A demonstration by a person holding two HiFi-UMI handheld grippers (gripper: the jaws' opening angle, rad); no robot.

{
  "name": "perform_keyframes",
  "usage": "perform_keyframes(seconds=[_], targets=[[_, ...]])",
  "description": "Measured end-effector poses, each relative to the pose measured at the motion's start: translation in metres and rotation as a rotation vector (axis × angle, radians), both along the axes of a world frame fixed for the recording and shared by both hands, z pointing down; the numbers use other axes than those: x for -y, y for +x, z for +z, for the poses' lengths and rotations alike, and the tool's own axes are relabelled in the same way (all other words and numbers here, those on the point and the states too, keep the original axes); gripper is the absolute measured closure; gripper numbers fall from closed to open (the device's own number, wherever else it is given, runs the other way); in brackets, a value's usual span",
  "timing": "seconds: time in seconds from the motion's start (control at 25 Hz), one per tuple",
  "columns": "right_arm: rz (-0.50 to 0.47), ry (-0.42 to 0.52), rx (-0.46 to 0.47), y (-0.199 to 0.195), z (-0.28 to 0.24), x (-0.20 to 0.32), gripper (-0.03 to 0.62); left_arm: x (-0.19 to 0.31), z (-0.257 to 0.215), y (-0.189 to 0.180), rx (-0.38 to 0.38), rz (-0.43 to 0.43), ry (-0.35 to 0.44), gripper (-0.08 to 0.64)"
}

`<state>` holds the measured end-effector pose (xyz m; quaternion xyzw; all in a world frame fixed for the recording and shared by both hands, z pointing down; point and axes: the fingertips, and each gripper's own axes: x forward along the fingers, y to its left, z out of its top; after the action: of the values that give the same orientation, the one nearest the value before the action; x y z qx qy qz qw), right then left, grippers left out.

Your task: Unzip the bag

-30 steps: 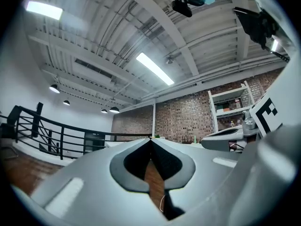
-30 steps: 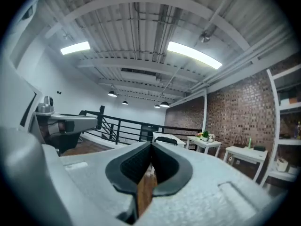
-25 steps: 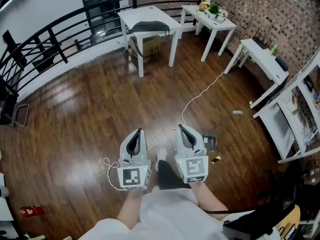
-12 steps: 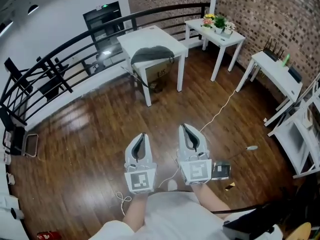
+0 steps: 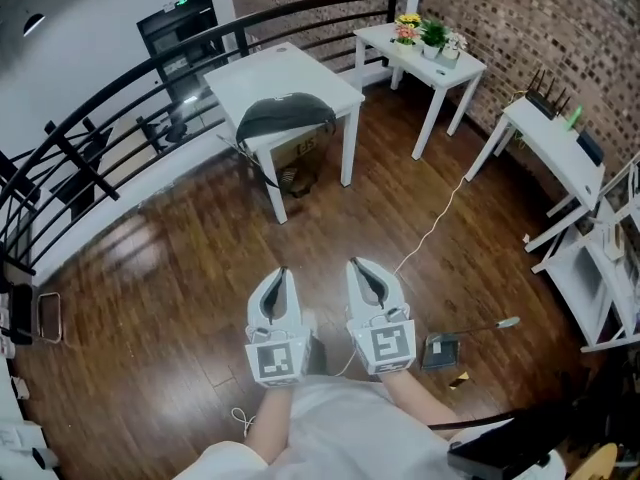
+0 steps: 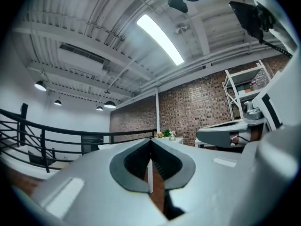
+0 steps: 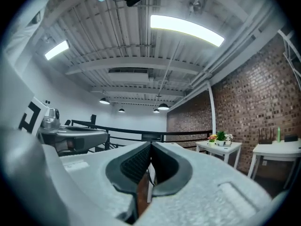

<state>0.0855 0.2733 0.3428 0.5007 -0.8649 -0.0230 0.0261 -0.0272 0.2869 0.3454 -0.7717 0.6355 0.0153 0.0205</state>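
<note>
On the table point(image 5: 262, 73), bag point(image 5: 285, 118) (dark).

I see a white cable point(image 5: 436, 218) lying across the wooden floor point(image 5: 150, 278). A black railing point(image 5: 100, 98) borders it. Potted flowers point(image 5: 422, 34) stand on a small worktop point(image 5: 462, 68) by the brick wall point(image 5: 520, 13).

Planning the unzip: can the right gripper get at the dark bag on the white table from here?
Probably not: the bag lies far across wood floor from the right gripper. Nothing blocks the way.
</note>
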Motion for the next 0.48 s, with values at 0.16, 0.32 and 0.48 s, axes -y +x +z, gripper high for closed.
perform_keyframes(seconds=[0.16, 0.32, 0.48], targets=[[0.029, -0.019, -0.012, -0.020, 0.008, 0.095, 0.603, 0.092, -0.004, -0.025, -0.012, 0.028, 0.012, 0.543], [0.028, 0.008, -0.015, -0.050, -0.007, 0.179, 0.603, 0.172, -0.027, -0.057, -0.012, 0.056, 0.050, 0.543], [0.036, 0.000, -0.043, -0.070, 0.001, 0.236, 0.603, 0.236, -0.033, -0.082, -0.037, 0.066, 0.050, 0.543]])
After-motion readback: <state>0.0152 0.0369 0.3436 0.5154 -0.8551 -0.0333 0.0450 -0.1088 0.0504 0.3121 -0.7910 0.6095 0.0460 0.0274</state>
